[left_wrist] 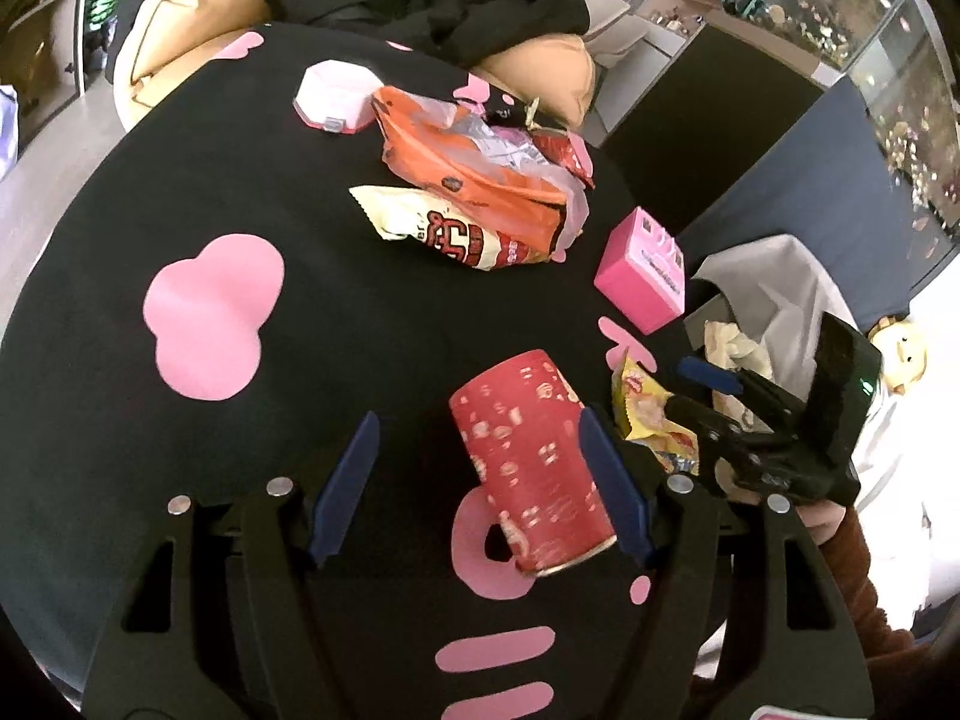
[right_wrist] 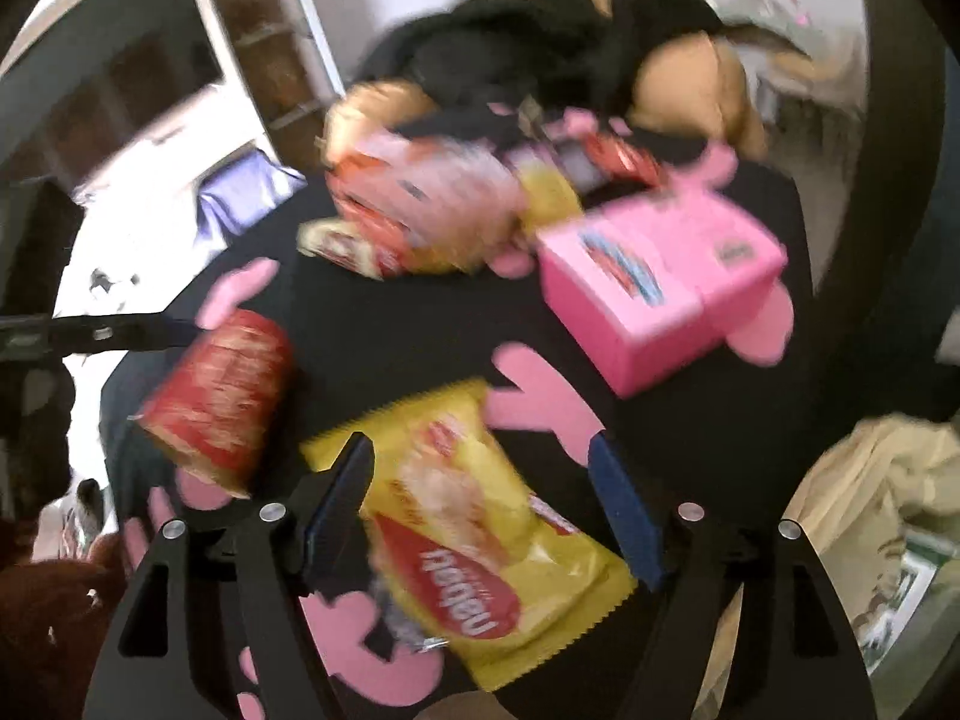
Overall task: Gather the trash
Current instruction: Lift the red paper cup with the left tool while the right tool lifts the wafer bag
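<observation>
My left fingers (left_wrist: pixel 480 480) are spread beside the red cup (left_wrist: pixel 531 468); my right fingers (right_wrist: pixel 480 510) gape over the yellow bag (right_wrist: pixel 480 540), the pink box (right_wrist: pixel 654 294) near.

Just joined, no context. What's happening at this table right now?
A person with a gripper in each hand is clearing trash off a black table with pink shapes. The left gripper has its jaws open around a red paper cup lying on its side. The right gripper is open over a yellow snack bag. A pile of wrappers and a pink box remain farther back. A bin with a white bag stands at the table's edge.
</observation>
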Tool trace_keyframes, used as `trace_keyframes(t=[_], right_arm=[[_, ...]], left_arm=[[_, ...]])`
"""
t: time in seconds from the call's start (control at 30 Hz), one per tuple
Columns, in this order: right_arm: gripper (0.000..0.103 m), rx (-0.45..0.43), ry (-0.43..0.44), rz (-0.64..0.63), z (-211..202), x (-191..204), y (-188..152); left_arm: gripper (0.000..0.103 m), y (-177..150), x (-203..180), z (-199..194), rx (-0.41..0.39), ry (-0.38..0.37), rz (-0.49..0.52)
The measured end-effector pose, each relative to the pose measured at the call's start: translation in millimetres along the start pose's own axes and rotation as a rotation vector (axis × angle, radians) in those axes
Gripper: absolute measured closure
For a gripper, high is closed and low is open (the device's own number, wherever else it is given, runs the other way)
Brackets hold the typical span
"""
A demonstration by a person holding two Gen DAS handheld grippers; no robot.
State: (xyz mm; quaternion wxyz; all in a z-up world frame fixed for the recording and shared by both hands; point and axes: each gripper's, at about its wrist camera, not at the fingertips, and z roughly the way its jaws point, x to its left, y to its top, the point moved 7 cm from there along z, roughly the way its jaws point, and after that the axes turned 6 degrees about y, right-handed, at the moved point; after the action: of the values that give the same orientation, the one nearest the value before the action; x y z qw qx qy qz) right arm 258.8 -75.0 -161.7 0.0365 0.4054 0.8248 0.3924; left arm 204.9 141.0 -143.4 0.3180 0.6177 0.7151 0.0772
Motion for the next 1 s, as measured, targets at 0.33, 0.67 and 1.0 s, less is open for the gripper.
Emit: trace_keyframes(t=[0.33, 0.67, 1.0], right_arm=[[0.033, 0.138, 0.025, -0.115, 30, 10, -11], [0.082, 0.018, -0.107, -0.047, -13, 10, -12], [0.082, -0.061, -0.142, 0.011, -54, 5, -16]], left_arm=[[0.037, -6, -4, 0, 0.01, -0.023, -0.015], [0.037, -9, -17, 7, 0.043, -0.07, -0.037], [0.037, 0, -30, 37, 0.124, 0.018, -0.047]])
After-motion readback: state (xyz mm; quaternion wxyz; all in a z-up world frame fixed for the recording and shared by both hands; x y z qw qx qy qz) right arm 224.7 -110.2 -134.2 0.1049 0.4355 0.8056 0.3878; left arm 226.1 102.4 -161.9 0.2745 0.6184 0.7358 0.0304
